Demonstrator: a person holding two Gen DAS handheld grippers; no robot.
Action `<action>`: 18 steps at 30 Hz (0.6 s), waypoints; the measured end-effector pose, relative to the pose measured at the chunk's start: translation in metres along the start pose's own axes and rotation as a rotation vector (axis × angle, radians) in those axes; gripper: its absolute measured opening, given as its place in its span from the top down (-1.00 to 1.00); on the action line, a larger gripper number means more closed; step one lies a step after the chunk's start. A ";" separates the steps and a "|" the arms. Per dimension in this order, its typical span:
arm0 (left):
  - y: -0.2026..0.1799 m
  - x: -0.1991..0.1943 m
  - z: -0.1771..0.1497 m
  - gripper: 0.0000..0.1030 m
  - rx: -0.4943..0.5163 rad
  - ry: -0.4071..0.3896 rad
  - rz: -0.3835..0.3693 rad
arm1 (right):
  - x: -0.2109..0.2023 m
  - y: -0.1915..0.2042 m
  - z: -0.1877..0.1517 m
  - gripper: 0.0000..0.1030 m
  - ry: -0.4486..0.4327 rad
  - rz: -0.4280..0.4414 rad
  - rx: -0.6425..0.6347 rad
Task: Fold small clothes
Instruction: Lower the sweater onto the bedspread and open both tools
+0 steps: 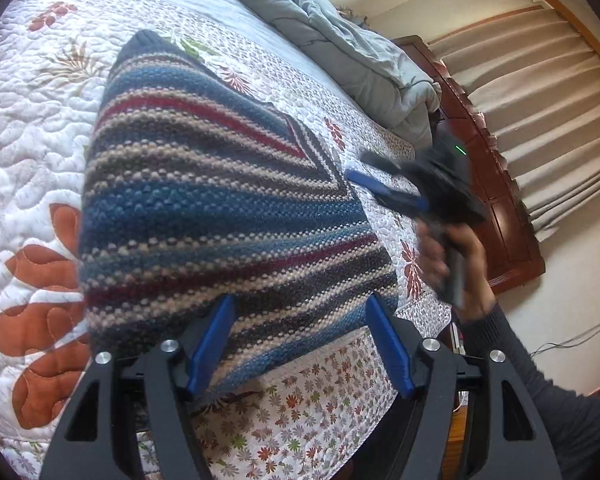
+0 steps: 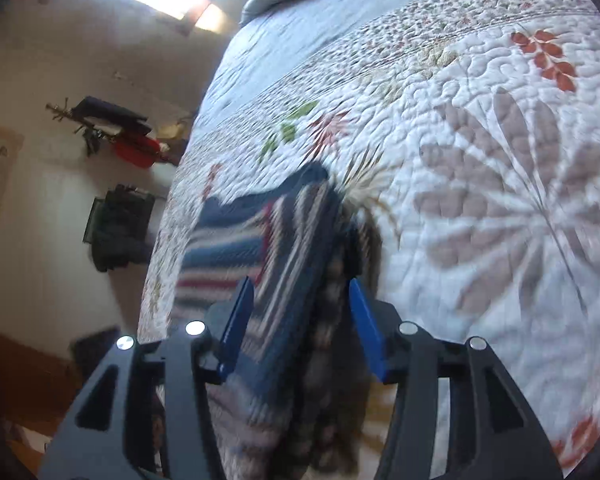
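A striped knit sweater (image 1: pixel 220 208) in blue, red, grey and cream lies folded on the quilted bed (image 1: pixel 32 152). My left gripper (image 1: pixel 300 344) is open, its blue fingers apart over the sweater's near edge. My right gripper shows in the left wrist view (image 1: pixel 383 184), blurred, at the sweater's right edge. In the right wrist view the right gripper (image 2: pixel 300 320) is open with its blue fingers on either side of the sweater (image 2: pixel 276 240), which is blurred by motion.
A grey duvet (image 1: pixel 339 40) is bunched at the far end of the bed. A dark wooden bed frame (image 1: pixel 495 184) and beige curtains (image 1: pixel 539 92) stand at the right. A coat rack with clothes (image 2: pixel 116 136) stands by the wall.
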State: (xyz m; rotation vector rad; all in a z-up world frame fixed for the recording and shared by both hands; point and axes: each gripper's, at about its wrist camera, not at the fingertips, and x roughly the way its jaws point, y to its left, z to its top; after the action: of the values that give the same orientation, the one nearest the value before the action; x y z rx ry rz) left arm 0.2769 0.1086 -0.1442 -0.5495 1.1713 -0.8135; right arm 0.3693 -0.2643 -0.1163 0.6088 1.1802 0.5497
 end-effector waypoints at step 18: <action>-0.020 -0.048 -0.018 -0.62 0.010 -0.120 0.082 | -0.033 0.062 -0.104 0.18 -0.020 -0.156 -0.189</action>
State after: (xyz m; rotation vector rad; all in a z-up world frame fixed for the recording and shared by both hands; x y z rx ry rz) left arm 0.2465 0.1351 -0.1066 -0.5317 1.0724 -0.7064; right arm 0.2556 -0.2266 -0.0779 0.3570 1.1311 0.5143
